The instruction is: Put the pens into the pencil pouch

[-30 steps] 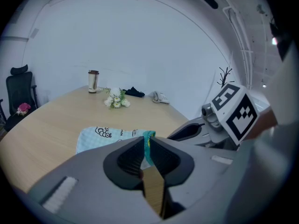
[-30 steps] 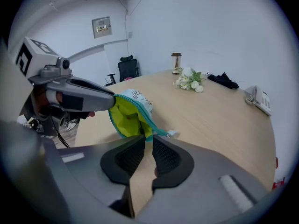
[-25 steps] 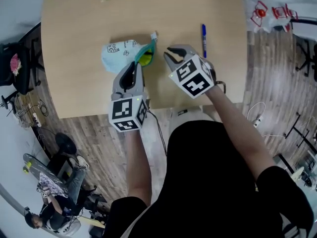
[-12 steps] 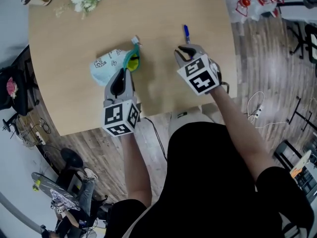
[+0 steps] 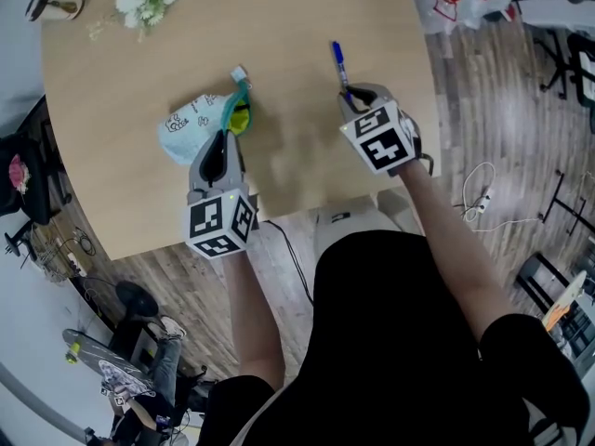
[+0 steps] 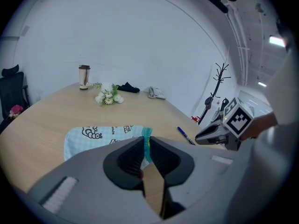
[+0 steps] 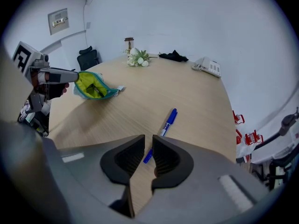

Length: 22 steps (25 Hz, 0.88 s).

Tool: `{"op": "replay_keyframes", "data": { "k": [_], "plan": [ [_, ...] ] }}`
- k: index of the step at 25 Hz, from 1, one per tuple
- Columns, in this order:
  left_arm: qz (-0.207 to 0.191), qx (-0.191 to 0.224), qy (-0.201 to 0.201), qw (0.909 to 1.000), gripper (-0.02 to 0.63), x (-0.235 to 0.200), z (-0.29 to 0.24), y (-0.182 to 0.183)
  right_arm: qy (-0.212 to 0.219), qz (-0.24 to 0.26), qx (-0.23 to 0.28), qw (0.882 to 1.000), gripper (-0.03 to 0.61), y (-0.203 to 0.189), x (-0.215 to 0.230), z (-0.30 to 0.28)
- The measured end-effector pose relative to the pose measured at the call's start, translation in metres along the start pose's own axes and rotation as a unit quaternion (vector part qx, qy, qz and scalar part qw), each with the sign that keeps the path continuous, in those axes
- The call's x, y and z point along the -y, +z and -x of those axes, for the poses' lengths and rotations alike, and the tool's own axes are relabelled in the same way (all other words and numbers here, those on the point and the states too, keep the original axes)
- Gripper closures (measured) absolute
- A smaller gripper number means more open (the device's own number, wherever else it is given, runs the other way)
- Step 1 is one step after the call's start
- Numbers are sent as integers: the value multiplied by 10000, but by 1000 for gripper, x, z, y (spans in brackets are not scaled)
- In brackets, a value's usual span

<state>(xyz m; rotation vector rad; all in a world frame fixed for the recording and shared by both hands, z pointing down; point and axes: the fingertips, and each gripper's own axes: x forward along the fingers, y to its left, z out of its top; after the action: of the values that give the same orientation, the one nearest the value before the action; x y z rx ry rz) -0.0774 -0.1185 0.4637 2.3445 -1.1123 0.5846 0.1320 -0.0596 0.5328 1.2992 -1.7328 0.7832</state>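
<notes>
The left claw (image 5: 228, 136) has its jaws drawn almost together on the teal rim of the pencil pouch (image 5: 191, 124), lifting that edge off the bench (image 5: 288, 26). In the left gripper view only a thin sliver of gap shows, with the teal edge pinched in it.

The right claw (image 5: 350, 93) points steeply down at the near end of the blue pen (image 5: 337, 61). Its jaws stand slightly apart. In the right gripper view the pen's dark tip shows in the gap, and the pads are not closed on it. Whether the claw touches the bench, I can't tell.

The head view shows the 2 claws well apart, with the pouch to the left and the 1 pen lying on the bench to the right. It shows the pouch mouth only as a streak of yellow-green.

The right gripper view looks straight into that mouth. The pouch (image 7: 96, 87) gapes open with a yellow-green lining, held up by the left claw, though what lies inside is too small to make out. The left gripper view shows the pouch's outside instead: pale blue check with cartoon drawings (image 6: 100, 136). It also shows the pen (image 6: 185, 135) beyond it. A small bunch of white flowers (image 6: 108, 93) lies farther up the bench.
</notes>
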Motion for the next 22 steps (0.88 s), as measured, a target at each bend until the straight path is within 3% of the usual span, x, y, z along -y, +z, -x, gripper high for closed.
{"op": "replay_keyframes", "data": {
  "k": [22],
  "plan": [
    [-56,-157,-10,9999,580,5,1,-12,39,-336,-332,9989,531,-35,5,-18]
  ]
}}
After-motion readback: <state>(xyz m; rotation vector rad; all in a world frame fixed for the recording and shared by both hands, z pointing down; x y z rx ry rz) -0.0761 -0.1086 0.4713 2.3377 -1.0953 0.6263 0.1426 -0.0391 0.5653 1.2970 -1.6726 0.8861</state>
